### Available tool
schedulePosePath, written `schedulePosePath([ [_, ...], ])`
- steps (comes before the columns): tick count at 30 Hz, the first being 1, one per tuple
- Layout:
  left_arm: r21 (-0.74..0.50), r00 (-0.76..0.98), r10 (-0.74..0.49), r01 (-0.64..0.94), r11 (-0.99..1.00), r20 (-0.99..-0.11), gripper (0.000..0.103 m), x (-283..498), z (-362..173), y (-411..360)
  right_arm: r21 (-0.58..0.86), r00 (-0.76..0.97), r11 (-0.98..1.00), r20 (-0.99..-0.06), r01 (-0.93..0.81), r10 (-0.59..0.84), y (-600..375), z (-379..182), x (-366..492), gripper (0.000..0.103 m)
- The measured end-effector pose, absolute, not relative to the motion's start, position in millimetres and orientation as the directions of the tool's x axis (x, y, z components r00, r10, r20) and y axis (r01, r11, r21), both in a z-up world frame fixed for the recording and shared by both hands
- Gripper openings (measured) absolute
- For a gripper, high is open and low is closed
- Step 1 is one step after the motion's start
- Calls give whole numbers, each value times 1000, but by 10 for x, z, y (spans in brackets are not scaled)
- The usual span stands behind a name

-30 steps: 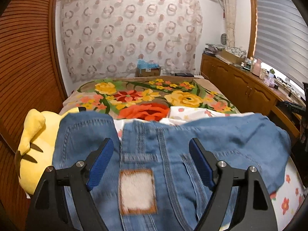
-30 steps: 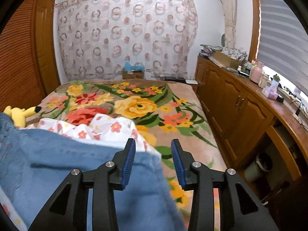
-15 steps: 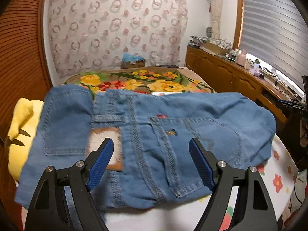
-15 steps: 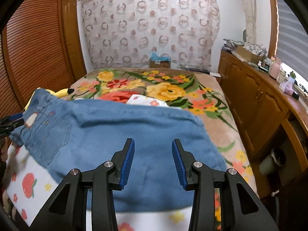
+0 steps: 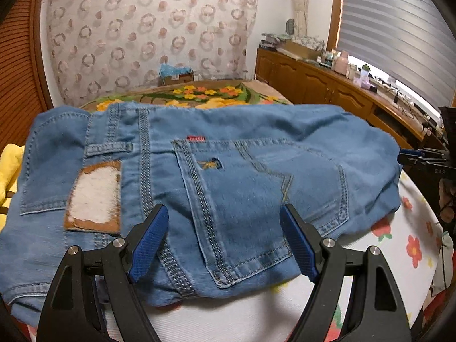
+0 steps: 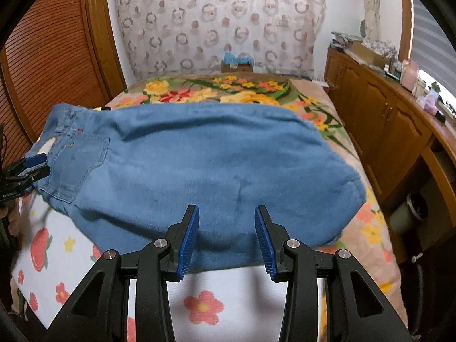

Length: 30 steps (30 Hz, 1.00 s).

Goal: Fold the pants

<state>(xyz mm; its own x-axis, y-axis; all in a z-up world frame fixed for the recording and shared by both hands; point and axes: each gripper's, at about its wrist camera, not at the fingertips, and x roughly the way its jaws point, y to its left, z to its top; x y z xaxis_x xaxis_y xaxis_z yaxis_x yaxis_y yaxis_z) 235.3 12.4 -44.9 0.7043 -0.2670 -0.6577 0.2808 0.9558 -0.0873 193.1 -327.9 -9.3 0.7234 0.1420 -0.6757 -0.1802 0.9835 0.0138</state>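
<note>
The folded jeans [image 5: 242, 171] lie on the bed just beyond both grippers' released, empty jaws.

Ahead of my fingers [image 5: 299, 245] the pants [image 5: 228, 176] lie on the bed [image 6: 285, 91]; cabinets [image 6: 384, 131] stand to their right.

Yellow plush toy [image 5: 8, 171] mostly behind jeans [image 5: 228, 171]

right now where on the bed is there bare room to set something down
Free: the white flowered sheet in front of the folded jeans, and the floral blanket behind them. Crowded: the yellow plush toy beside the waistband.
</note>
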Motion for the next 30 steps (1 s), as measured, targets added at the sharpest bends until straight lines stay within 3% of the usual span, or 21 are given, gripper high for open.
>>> schedulePosePath([
  [10, -89, 675, -259, 277, 957, -691, 81, 2373, -552, 88, -25, 670, 987, -737, -157, 88, -3178, -213, 2233, 42],
  [20, -89, 664, -256, 274, 957, -702, 81, 2405, -594, 79, -45, 701, 987, -709, -157, 80, -3051, -252, 2198, 68],
  [30, -92, 665, -258, 274, 957, -701, 81, 2397, -594, 75, 8, 685, 989, -720, -148, 108, -3199, -276, 2076, 68],
])
